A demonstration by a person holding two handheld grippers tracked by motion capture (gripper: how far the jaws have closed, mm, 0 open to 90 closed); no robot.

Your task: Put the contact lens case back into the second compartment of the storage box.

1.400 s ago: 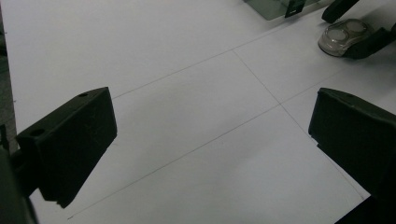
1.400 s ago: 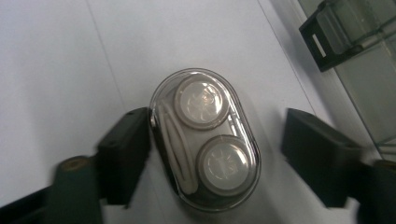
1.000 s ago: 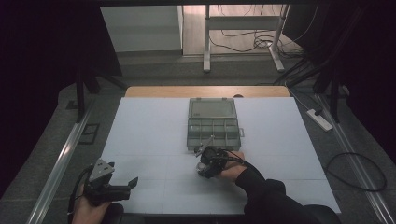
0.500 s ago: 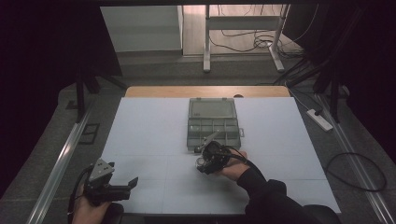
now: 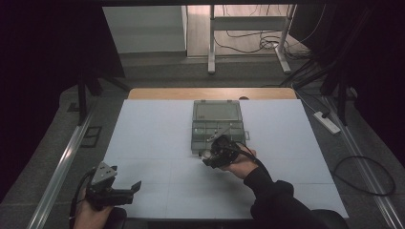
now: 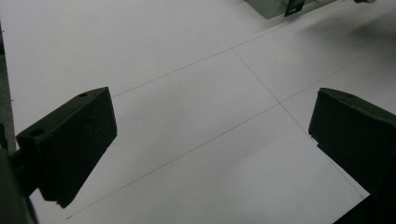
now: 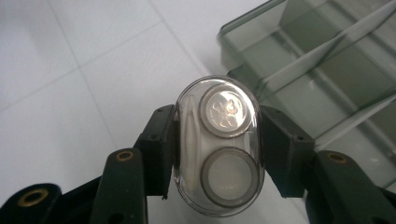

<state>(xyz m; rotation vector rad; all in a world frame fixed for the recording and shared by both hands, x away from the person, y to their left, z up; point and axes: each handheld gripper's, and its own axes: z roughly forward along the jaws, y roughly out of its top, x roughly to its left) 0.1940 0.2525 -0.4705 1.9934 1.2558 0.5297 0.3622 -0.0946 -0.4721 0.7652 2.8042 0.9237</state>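
Right gripper (image 7: 217,140) clamped on clear oval case (image 7: 217,144), held above table (image 5: 143,143) at near edge of open organizer box (image 5: 217,126). Left gripper (image 6: 210,140) jaws spread, empty, idle near table corner. Advice: keep case level, clear box wall, centre over compartment before release.

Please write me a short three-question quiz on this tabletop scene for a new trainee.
1. True or false: the left gripper has its jaws shut on a cable.
2. What does the right gripper hold? A) a screwdriver B) a clear oval case C) a sponge
3. Where does the compartment box lie relative to the clear oval case?

Key
1. False; its jaws stand wide apart over the white table.
2. B; the case, with two round discs inside, sits clamped between the jaws.
3. Just beyond it, lid open, towards the table's far edge.
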